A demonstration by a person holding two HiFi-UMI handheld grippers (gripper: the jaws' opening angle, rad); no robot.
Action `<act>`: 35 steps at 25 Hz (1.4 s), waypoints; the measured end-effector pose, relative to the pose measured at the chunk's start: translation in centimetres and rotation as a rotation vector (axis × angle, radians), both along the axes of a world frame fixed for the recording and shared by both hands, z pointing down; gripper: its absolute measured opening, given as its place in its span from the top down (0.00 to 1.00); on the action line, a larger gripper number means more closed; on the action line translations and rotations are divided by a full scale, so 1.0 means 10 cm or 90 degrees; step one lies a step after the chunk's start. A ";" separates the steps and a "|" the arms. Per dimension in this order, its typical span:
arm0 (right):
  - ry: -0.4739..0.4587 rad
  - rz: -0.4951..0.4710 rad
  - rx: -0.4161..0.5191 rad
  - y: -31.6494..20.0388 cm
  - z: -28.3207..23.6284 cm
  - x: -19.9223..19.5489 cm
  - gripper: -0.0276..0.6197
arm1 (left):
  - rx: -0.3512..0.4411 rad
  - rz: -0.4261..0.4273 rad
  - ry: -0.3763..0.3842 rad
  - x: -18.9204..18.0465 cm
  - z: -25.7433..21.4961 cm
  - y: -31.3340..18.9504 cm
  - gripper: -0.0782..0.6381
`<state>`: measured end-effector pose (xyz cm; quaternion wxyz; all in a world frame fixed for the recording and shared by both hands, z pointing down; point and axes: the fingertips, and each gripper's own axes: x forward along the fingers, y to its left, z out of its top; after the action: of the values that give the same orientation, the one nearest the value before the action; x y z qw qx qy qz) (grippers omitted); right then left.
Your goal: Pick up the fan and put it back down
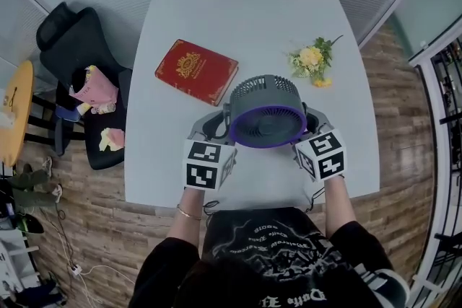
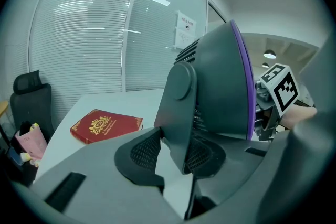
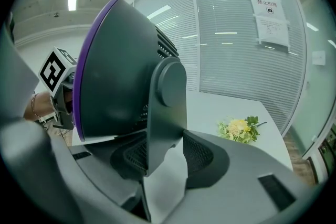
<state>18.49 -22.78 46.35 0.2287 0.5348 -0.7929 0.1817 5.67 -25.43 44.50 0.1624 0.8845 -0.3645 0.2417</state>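
1. Head view: the left tool [image 1: 216, 125] and right tool [image 1: 312, 123] flank the grey, purple-rimmed fan [image 1: 267, 112] over the white table [image 1: 238, 18]. A gold-crested red book [image 1: 196, 71] and flowers [image 1: 313, 60] lie beyond.
2. Left gripper view: its jaws are clamped on the fan's side arm [image 2: 178, 107]. The notice [image 2: 185, 30] on the glass wall is unreadable.
3. Right gripper view: its jaws grip the opposite arm, with blinds behind.

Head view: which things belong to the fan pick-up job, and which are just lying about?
In the job: fan, clamped at both side arms; left gripper; right gripper; white table.
Lying about: red book; yellow flowers; black chair with oddments on its seat.
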 end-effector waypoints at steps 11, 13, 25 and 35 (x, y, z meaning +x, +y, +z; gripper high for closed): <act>-0.001 0.001 -0.021 -0.45 0.31 0.25 0.71 | -0.015 -0.001 -0.003 0.25 0.34 -0.47 0.73; -0.004 0.002 -0.024 -0.54 0.38 0.28 0.71 | -0.023 -0.002 -0.005 0.28 0.41 -0.55 0.73; -0.014 -0.015 -0.058 -1.04 0.86 0.42 0.71 | -0.059 -0.016 -0.027 0.41 0.87 -1.00 0.73; -0.022 -0.022 -0.081 -1.26 1.23 0.55 0.71 | -0.079 -0.024 -0.034 0.54 1.24 -1.21 0.73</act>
<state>23.99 -35.39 58.61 0.2515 0.5021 -0.7927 0.2374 11.04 -37.54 56.87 0.2118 0.8589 -0.3695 0.2844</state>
